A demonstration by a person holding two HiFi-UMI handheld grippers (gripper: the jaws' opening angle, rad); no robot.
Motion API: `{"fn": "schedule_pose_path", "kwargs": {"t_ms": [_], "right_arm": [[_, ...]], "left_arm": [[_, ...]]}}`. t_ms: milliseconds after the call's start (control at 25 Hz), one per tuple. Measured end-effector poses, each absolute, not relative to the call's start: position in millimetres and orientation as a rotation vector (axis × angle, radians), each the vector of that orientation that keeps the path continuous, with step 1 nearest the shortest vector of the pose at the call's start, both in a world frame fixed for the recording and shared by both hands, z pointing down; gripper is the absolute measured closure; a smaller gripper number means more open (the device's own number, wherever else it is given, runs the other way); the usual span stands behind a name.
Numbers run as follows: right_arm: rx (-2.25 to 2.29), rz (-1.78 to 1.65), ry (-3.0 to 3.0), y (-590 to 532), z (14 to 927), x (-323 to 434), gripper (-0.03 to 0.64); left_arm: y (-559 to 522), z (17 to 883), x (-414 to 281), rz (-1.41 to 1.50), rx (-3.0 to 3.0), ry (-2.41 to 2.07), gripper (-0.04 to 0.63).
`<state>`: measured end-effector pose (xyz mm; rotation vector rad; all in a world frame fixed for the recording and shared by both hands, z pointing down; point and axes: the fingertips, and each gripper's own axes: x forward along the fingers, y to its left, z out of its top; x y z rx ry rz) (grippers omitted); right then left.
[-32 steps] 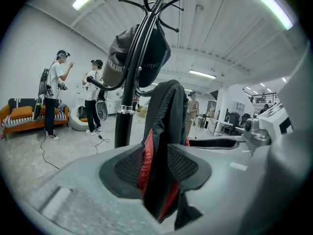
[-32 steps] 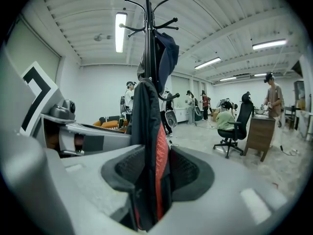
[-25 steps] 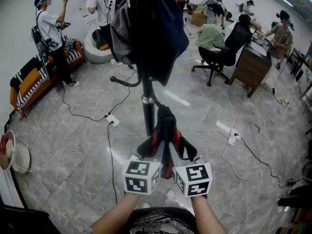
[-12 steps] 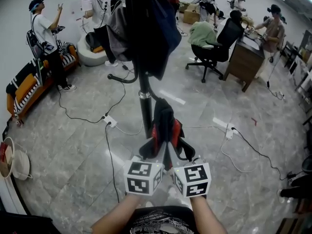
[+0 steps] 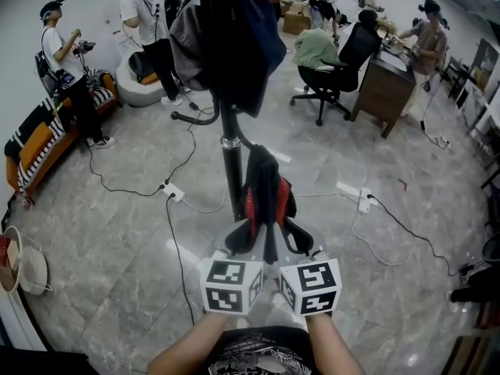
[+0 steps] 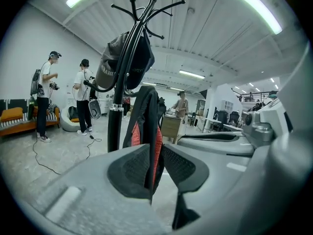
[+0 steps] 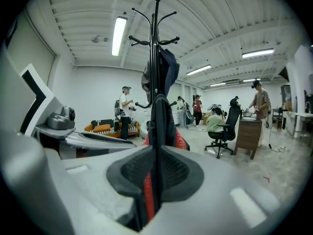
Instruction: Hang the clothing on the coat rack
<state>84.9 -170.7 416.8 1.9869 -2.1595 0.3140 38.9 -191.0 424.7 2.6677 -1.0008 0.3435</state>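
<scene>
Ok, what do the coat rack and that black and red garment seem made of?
The coat rack looks like metal tubing painted glossy black: thin curved hooks, a shiny collar. The garment looks like soft matte fabric: it hangs in limp folds.

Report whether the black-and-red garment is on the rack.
Off. Left gripper and right gripper, jaws just closing, pinch the black-and-red fabric garment beside the black metal coat rack.

Glossy grey tile floor [image 5: 101, 241] (cables [image 5: 166, 233] trailing across), orange striped sofa [image 5: 31, 143], office chair [image 5: 348, 53], wooden desk [image 5: 384, 92].
</scene>
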Motion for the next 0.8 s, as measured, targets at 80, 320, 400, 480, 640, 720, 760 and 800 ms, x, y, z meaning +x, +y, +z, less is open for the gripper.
{"fn": "schedule_pose_path", "kwargs": {"t_ms": [80,320,400,480,640,720,760,800], "right_arm": [[1.997,0.309,-2.158,-166.9,414.6,81.3,0.568],[2.029,0.307,-2.152,-153.1,410.0,72.8,0.588],[2.036,0.297,-2.148,-148.0,410.0,70.4,0.601],[2.04,0.288,-2.147,-143.0,410.0,68.3,0.608],[2.038,0.272,-2.145,-137.6,409.8,67.7,0.611],[2.033,0.266,-2.146,-135.0,410.4,67.7,0.615],[2.031,0.263,-2.147,-133.5,410.4,68.0,0.615],[2.029,0.258,-2.147,-132.2,410.2,68.6,0.615]], "left_arm": [[-187.3,424.2,36.5,0.341,2.673,-0.994,0.517],[-174.0,422.5,29.1,0.348,2.7,-0.97,0.575],[-167.0,422.8,30.1,0.352,2.721,-0.95,0.589],[-160.2,424.2,31.4,0.361,2.74,-0.936,0.591],[-156.1,422.8,31.3,0.339,2.762,-0.948,0.591],[-154.9,423.1,31.4,0.32,2.762,-0.947,0.591],[-154.1,423.3,32.1,0.309,2.758,-0.941,0.591],[-153.3,422.4,33.1,0.297,2.754,-0.936,0.591]]}}
